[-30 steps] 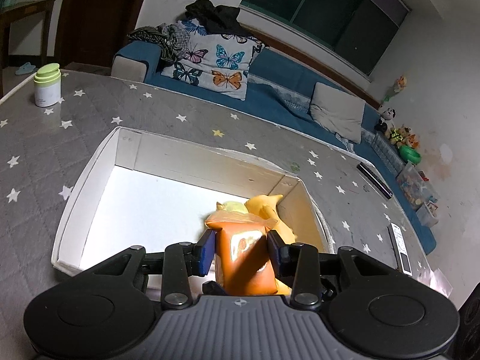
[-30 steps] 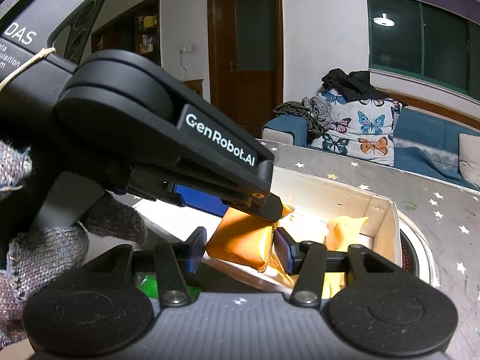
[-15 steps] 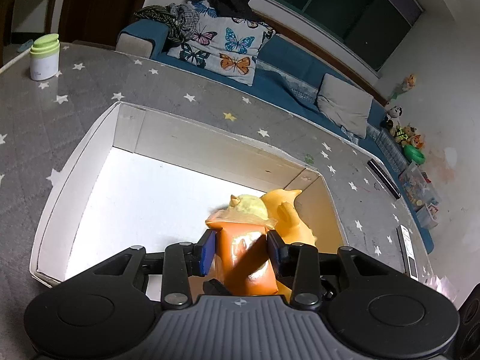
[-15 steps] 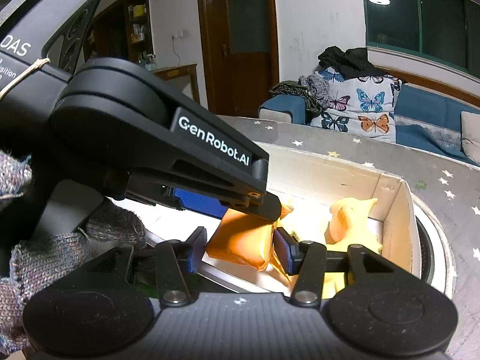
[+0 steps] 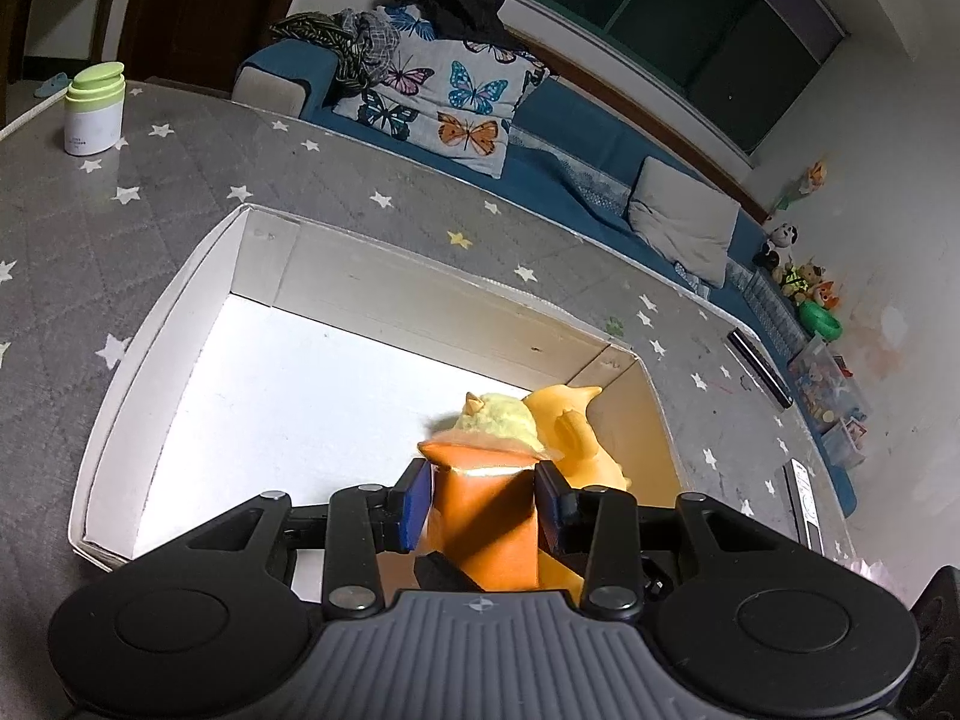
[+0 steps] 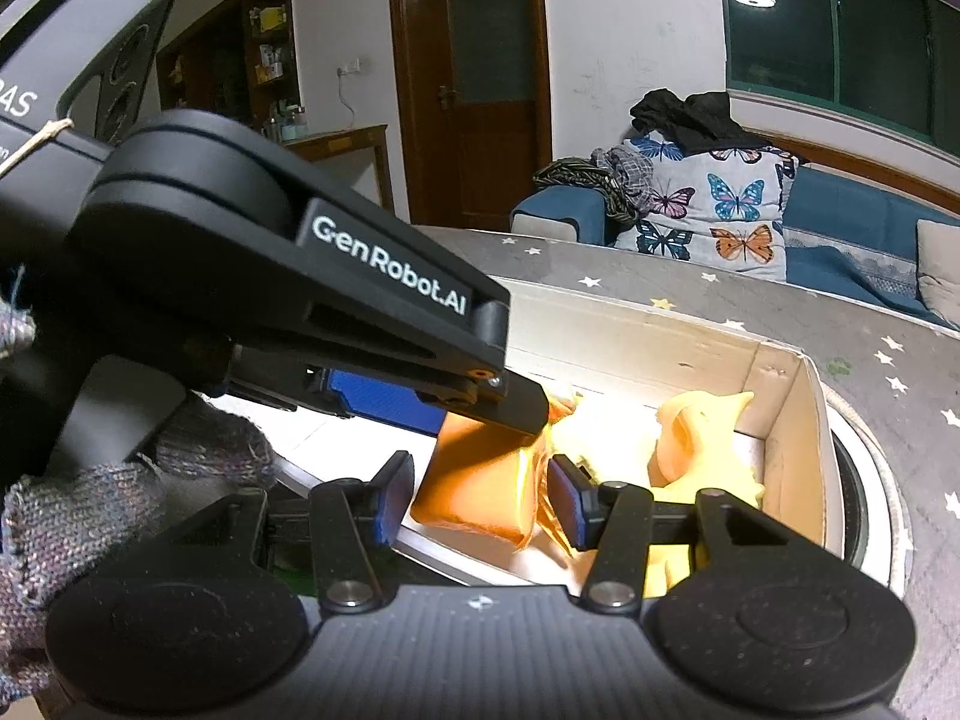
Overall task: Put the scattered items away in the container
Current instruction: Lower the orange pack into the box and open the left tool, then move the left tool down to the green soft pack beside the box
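Left gripper (image 5: 483, 498), still clamping our orange snack packet (image 5: 483, 531), has sunk lower into the white box (image 5: 180, 294), beside the yellow toys (image 5: 564, 426); release looks near.

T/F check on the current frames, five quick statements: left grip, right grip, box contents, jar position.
1. The left gripper is shut on the orange snack packet. True.
2. The packet already lies flat on the floor of the white box. False: it is clamped between the fingers, over the box.
3. A yellow toy is in the box's right end. True.
4. The white jar with green lid is inside the box. False: it stands on the star-print cover, outside.
5. The right gripper holds the packet. False: its fingers are open, empty.
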A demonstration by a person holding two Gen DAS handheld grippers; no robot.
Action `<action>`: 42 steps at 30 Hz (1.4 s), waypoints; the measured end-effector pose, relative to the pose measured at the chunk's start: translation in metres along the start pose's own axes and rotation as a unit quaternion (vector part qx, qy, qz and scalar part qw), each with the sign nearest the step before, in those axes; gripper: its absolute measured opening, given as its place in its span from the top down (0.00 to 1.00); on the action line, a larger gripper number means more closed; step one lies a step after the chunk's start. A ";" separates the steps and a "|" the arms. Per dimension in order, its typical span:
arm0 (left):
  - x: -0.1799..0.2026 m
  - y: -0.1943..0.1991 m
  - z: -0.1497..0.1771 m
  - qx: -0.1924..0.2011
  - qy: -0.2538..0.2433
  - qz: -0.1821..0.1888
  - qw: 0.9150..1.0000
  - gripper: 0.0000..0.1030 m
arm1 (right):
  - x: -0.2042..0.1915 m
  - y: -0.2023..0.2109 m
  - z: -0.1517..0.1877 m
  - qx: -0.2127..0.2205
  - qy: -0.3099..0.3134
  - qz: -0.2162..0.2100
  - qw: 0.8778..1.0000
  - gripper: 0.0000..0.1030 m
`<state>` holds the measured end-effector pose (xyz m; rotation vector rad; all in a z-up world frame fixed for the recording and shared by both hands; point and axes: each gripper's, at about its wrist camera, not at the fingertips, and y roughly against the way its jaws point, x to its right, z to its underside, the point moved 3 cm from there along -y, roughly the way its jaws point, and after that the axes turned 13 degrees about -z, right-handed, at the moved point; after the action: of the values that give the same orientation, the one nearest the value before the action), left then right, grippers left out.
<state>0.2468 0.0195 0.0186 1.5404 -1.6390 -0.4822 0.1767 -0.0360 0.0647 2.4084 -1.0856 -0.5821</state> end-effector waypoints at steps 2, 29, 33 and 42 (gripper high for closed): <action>-0.001 0.001 0.000 0.001 0.001 0.000 1.000 0.60 | 0.000 -0.001 0.000 0.000 0.001 0.001 1.000 0.51; -0.014 0.048 0.025 0.043 -0.007 -0.008 0.999 0.61 | -0.027 0.044 0.009 0.036 0.019 -0.002 0.999 0.50; -0.019 0.054 0.033 0.047 -0.010 -0.017 0.999 0.61 | -0.033 0.050 0.013 0.040 0.017 -0.008 0.999 0.44; -0.045 0.066 0.046 0.053 0.003 -0.044 0.998 0.61 | -0.050 0.049 0.024 0.025 0.032 -0.025 0.999 0.38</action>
<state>0.1660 0.0628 0.0271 1.6969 -1.6207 -0.4427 0.1047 -0.0319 0.0813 2.4848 -1.0270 -0.4956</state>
